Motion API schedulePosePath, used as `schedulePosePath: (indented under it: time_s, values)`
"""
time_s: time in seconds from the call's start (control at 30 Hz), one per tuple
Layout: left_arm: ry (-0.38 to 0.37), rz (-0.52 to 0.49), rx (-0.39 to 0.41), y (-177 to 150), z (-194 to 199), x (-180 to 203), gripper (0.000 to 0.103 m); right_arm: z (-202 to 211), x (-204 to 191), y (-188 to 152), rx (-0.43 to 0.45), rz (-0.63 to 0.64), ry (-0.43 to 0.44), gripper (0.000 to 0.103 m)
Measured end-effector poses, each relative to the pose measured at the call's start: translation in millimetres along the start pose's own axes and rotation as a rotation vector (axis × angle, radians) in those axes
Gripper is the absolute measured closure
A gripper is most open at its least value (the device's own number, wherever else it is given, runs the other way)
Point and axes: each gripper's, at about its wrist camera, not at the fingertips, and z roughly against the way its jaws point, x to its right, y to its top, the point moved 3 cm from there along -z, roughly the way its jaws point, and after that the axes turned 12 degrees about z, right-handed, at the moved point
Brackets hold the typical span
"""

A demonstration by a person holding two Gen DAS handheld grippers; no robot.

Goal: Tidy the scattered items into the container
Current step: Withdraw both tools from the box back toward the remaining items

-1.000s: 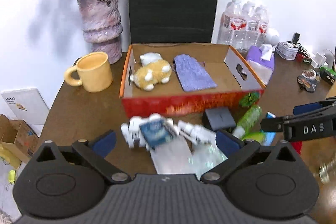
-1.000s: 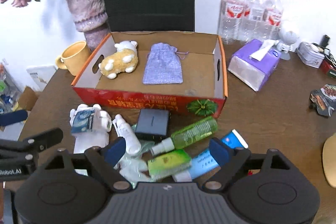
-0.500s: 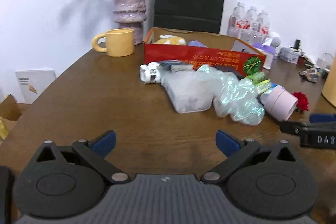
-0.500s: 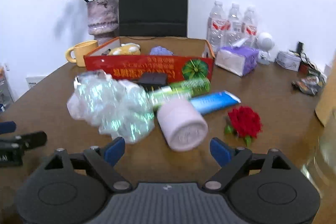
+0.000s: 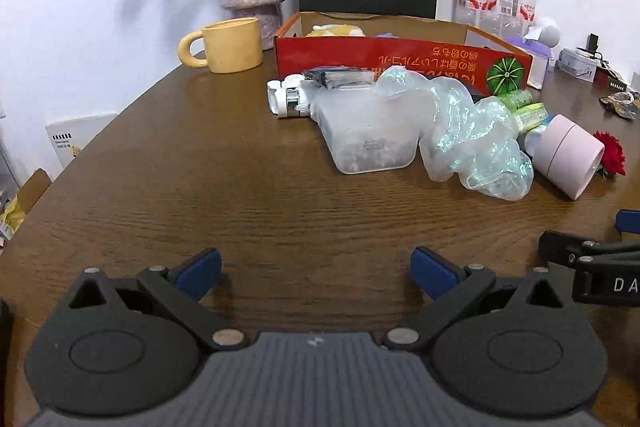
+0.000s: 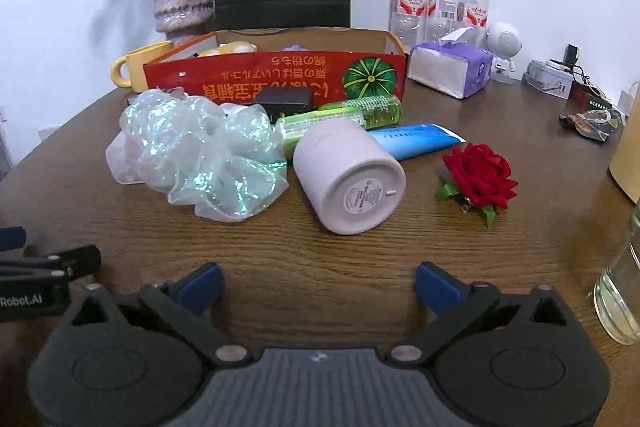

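While my right tongs are opening with nothing between them, my left tongs stand wide and empty above bare table. Before the red box lie a pink jar, crumpled wrap, a rose and a blue tube.

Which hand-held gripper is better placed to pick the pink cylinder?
Probably the right hand-held gripper: the pink cylinder lies straight ahead, its jaws are opening and empty. For the left it lies far off to the side.
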Motion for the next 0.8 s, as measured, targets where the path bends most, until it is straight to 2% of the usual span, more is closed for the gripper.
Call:
schedulePosePath:
  time_s: [0.8]
  values:
    - [-0.016,0.017,-0.015,2.1,-4.1,0.6,0.0,1.6,3.0,0.7,0.001,-0.01,-0.014,0.0]
